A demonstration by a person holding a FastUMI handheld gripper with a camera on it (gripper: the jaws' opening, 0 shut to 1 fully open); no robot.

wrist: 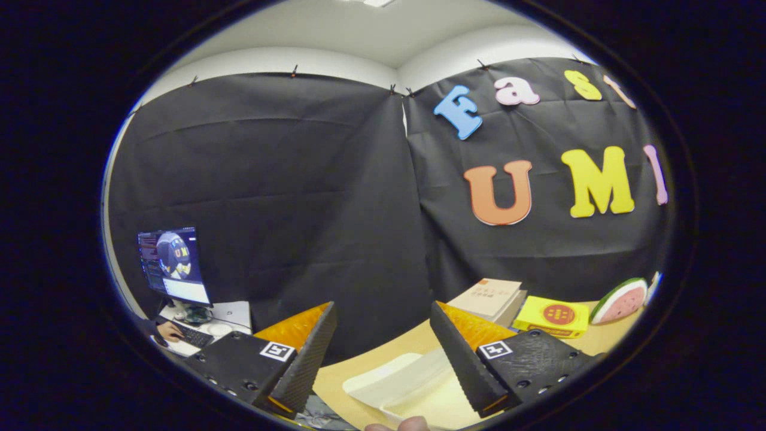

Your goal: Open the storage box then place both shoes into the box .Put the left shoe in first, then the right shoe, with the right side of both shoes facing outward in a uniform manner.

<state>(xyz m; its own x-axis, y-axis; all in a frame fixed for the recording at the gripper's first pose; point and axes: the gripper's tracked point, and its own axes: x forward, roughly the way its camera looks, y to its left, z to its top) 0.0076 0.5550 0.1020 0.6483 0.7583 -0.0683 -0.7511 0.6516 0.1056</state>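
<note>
We held the tool (383, 335) raised, fingers apart and gripping nothing — the white box (407, 383) lay below on the tabletop (604, 341), no shoes placed.

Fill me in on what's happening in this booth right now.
A hand-held gripper hangs open above a wooden table, holding nothing. Between and below its fingers lies a white storage box. Beyond the fingers sit a stack of books, a yellow box and a watermelon-slice toy. Aside, a person's hand rests at a keyboard.
</note>
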